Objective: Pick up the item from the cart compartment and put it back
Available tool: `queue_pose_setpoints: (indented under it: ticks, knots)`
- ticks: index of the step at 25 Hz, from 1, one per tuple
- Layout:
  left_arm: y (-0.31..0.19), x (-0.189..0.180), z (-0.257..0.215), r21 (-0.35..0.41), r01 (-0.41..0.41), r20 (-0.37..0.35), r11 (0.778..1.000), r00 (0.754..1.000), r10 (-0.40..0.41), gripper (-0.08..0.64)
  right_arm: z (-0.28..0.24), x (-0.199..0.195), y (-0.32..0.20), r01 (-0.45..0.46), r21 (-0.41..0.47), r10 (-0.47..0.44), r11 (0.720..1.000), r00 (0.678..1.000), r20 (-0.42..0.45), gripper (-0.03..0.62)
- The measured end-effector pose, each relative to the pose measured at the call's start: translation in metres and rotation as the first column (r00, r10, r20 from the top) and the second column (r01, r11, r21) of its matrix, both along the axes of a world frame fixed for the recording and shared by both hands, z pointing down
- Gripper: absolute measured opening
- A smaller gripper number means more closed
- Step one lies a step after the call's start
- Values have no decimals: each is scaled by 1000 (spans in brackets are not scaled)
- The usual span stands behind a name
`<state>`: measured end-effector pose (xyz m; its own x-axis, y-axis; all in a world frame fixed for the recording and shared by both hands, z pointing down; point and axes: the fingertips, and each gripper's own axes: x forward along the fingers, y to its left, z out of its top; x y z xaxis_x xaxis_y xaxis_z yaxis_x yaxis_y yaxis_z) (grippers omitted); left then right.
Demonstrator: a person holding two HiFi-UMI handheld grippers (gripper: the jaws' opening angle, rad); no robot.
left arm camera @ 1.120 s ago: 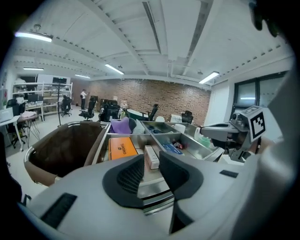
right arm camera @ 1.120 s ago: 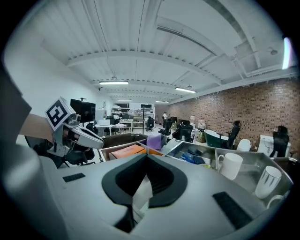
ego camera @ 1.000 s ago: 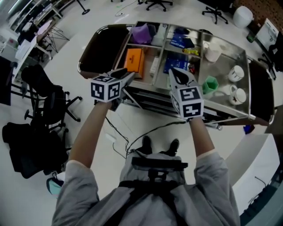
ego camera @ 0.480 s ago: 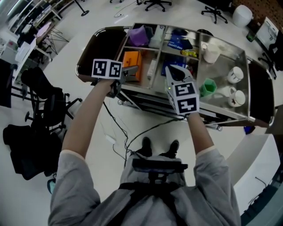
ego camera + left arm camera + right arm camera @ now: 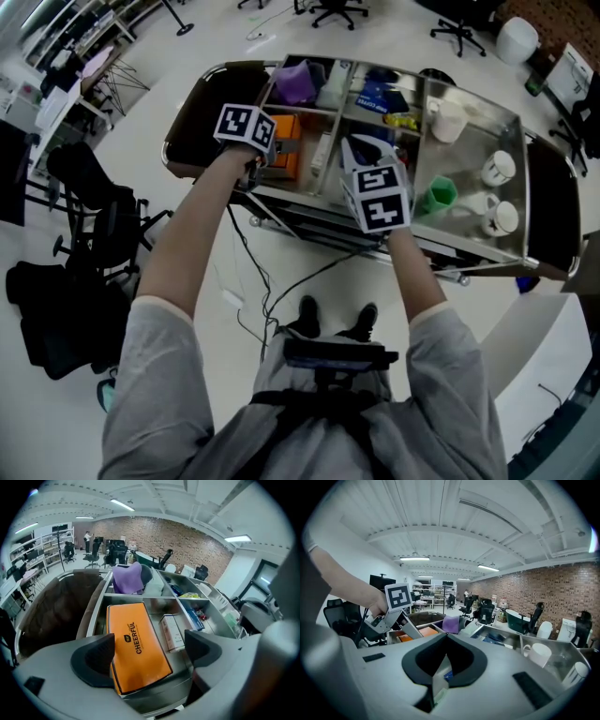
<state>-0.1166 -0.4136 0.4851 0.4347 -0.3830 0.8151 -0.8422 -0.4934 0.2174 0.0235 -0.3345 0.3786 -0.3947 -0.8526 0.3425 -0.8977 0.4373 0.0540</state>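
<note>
My left gripper [image 5: 149, 640] is hanging over the near-left cart compartment [image 5: 95, 617], its jaws opening wide and gripping nothing, with the orange box [image 5: 133, 637] lying between them. The box is lying flat, printed face up, long axis running near to far, near end skewed slightly right. I'm risking my right-hand jaw catching the white box [image 5: 172, 632] just beside it, or closing off-centre and swivelling the box. My right gripper [image 5: 446, 639] is waiting with its jaws together.

We see our right gripper [image 5: 446, 637] with its jaws closed tip to tip, gripping nothing. Beyond them a purple cloth [image 5: 451, 624] lies in the cart [image 5: 506, 632]. An orange box [image 5: 427, 631] sits just left of the cloth, a white mug [image 5: 538, 654] well to its right.
</note>
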Motion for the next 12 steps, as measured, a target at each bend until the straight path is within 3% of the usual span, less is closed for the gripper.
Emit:
queue_pose_setpoints:
  ticks: [12]
  knots:
    - [-10, -8, 16, -21, 58, 105, 998, 993, -55, 457, 21, -5, -23, -11, -67, 10, 998, 1000, -10, 9]
